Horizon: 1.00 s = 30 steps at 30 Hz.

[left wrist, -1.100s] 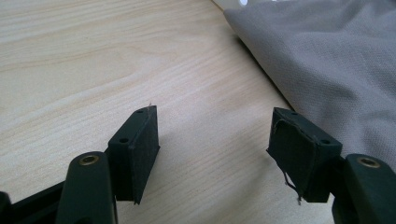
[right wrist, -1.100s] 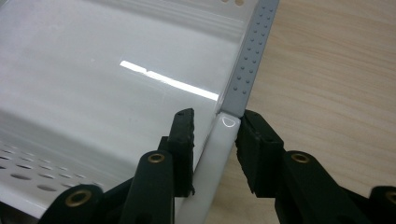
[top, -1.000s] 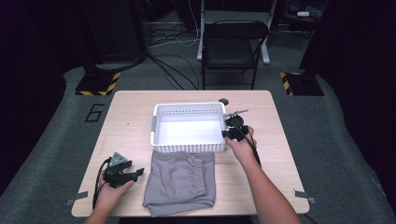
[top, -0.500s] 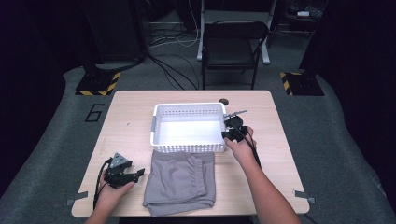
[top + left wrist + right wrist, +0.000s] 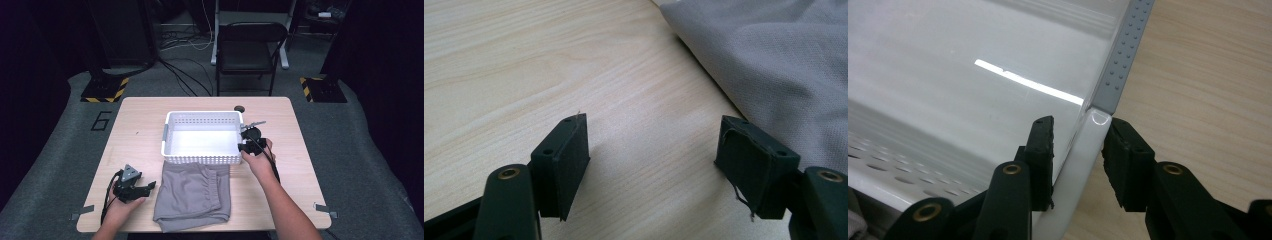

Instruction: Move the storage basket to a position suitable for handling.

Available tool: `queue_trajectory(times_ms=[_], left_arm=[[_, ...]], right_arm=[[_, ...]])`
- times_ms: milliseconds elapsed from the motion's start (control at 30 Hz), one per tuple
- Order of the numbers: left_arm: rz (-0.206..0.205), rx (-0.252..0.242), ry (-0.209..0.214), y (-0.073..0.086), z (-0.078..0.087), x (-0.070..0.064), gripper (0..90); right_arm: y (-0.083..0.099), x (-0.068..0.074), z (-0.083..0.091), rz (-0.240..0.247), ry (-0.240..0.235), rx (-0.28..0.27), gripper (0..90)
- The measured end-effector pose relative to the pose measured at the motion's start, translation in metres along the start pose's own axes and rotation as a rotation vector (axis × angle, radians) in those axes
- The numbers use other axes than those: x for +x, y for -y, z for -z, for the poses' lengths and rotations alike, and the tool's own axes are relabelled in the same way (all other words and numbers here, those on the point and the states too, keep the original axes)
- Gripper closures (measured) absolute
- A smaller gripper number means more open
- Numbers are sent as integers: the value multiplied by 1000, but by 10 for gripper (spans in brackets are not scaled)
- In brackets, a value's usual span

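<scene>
A white perforated basket [image 5: 200,159] stands empty at the middle of the wooden table [image 5: 140,130]. Grey shorts [image 5: 192,195] lie flat just in front of it. My right gripper [image 5: 243,146] is at the basket's right front corner. In the right gripper view its jaws [image 5: 1078,145] sit on either side of the basket's rim [image 5: 1088,140], one inside and one outside, pressed against it. My left gripper [image 5: 150,187] rests low on the table, left of the shorts. Its jaws [image 5: 651,150] stand open over bare wood, with the edge of the shorts [image 5: 774,60] beside the right one.
A small black round object [image 5: 239,108] lies on the table behind the basket's right rear corner. A black folding chair [image 5: 247,50] stands beyond the far edge, with cables on the floor. Bare wood stretches left of the basket and to the right of my right hand.
</scene>
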<state>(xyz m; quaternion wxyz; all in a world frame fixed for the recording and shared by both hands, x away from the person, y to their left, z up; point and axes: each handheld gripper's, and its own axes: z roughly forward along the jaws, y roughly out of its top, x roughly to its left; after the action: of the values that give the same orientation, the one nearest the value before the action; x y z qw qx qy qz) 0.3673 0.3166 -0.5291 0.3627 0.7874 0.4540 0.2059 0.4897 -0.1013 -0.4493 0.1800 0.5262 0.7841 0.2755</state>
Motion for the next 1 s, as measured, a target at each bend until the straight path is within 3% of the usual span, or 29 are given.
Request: queue_trajectory(times_ms=[367,433,667,933,1000], left_arm=[[-6,-6,-6,0,-1,-1,276],[-6,-5,-5,0,-1,-1,276],[0,-1,2,0,0,0,277],[-4,5,6,0,0,0,275],[7,-1,13,0,-1,0,260]], right_arm=[[3,0,3,-6,-9,11,625],[4,0,4,-7,-6,4,579],[7,-3,26,-13,-18,-72,470],[18,-1,49,15,-28,-136,484],[24,-1,58,23,-50,-167,460]])
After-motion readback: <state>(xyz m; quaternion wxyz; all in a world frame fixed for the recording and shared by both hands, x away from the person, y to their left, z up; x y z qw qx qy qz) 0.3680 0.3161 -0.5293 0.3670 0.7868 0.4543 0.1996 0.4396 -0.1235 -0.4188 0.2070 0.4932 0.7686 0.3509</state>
